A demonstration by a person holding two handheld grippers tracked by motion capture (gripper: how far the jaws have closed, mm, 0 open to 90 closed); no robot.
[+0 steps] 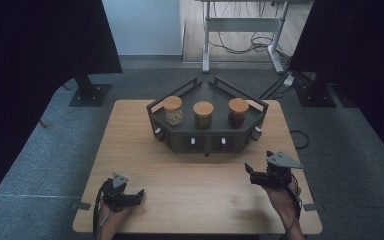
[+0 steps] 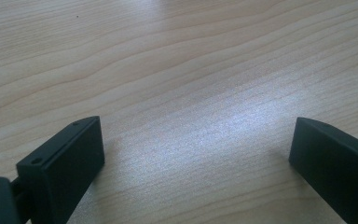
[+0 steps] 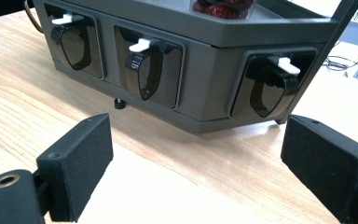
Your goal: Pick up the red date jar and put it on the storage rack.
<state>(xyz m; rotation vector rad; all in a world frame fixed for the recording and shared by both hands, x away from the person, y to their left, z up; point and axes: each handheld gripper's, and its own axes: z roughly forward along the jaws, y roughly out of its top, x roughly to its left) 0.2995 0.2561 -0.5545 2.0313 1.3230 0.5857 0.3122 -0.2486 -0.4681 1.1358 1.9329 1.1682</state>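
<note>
High view first: one wooden table (image 1: 180,200) stands on a grey floor. On the far half of the table sits one dark grey rack (image 1: 207,137) with slanted sides. Three glass jars stand in a row on top of it, and each has a round wooden lid. The left jar (image 1: 173,111) holds pale little bits, the middle jar (image 1: 203,114) holds something greenish, and the right jar (image 1: 238,111) holds something dark red. The front of the rack has four small white knobs. Two hands come in from the bottom, and each holds one gripper. The left gripper (image 1: 139,194) is low over the near left part of the table, well apart from the rack. The right gripper (image 1: 248,172) is over the near right part, closer to the rack and pointing toward it. Behind the table are two dark stands and one white desk frame (image 1: 242,35) with cables under it.

Left gripper view next: two black jaws rise from the bottom, one on each side, set wide apart. Between them is bare wood, and they hold nothing.

Right gripper view last: its two black jaws are also spread wide, with nothing between them but table. Straight ahead and near is the front of the rack. Three shiny black scoop-shaped spouts show there, and each has one white lever (image 3: 141,45) on top. The bottom of the red jar peeks in at the top edge. One small black foot (image 3: 119,103) shows under the rack.
</note>
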